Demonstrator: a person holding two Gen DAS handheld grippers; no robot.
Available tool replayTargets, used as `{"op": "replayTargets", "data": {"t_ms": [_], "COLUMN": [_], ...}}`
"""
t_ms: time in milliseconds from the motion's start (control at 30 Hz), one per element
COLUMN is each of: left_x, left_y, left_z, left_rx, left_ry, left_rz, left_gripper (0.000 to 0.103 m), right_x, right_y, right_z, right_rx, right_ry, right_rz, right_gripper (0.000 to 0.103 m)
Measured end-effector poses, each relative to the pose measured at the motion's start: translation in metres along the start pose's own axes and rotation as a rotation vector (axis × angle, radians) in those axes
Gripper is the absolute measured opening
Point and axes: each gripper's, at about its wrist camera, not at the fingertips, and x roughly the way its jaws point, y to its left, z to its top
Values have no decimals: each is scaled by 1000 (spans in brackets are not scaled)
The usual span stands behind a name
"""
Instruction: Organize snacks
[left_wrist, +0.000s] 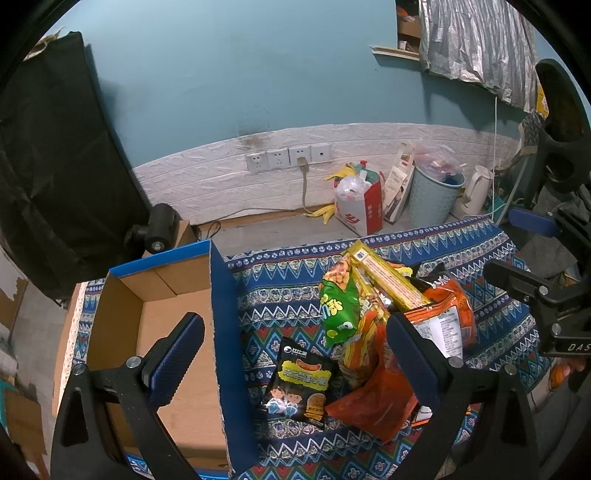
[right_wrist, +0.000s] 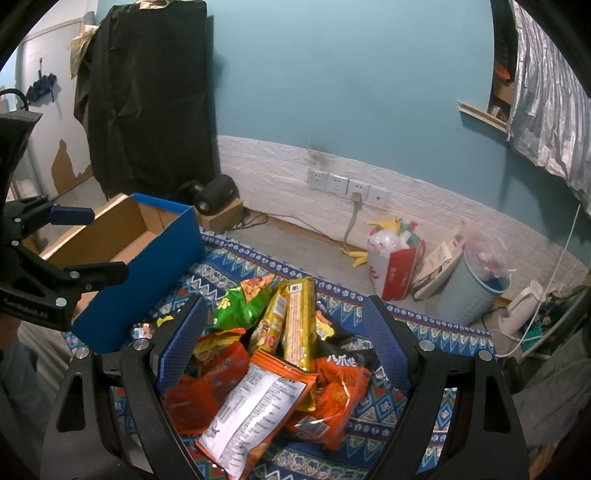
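Note:
A pile of snack packets lies on a blue patterned cloth (left_wrist: 280, 280): a green bag (left_wrist: 338, 310), a long yellow pack (left_wrist: 388, 280), orange bags (left_wrist: 373, 402) and a black packet (left_wrist: 301, 384). Left of the pile stands a blue cardboard box (left_wrist: 221, 317), its brown inside bare. My left gripper (left_wrist: 291, 354) is open, one finger over the box, the other over the orange bags. In the right wrist view my right gripper (right_wrist: 288, 347) is open above the pile, over an orange bag showing its white label (right_wrist: 258, 406). The yellow pack (right_wrist: 300, 325) and green bag (right_wrist: 240, 306) lie beyond it.
On the floor by the white-tiled wall stand a red and white bag (left_wrist: 360, 206), a pale blue bin (left_wrist: 432, 195) and a white kettle (left_wrist: 476, 192). A black camera (left_wrist: 159, 227) sits behind the box. A dark draped cabinet (right_wrist: 147, 92) stands at the left.

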Motion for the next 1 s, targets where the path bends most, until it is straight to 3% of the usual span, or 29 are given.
{"op": "replayTargets", "data": {"t_ms": [1000], "left_x": [8], "left_y": [-3], "left_z": [-2], "left_rx": [7], "left_ry": [18], "left_rz": [-17], "left_gripper": [100], "right_x": [2], "right_y": [-5], "right_z": [-1], "right_rx": [13], "right_ry": [13], "right_rz": [5], "right_gripper": [84]}}
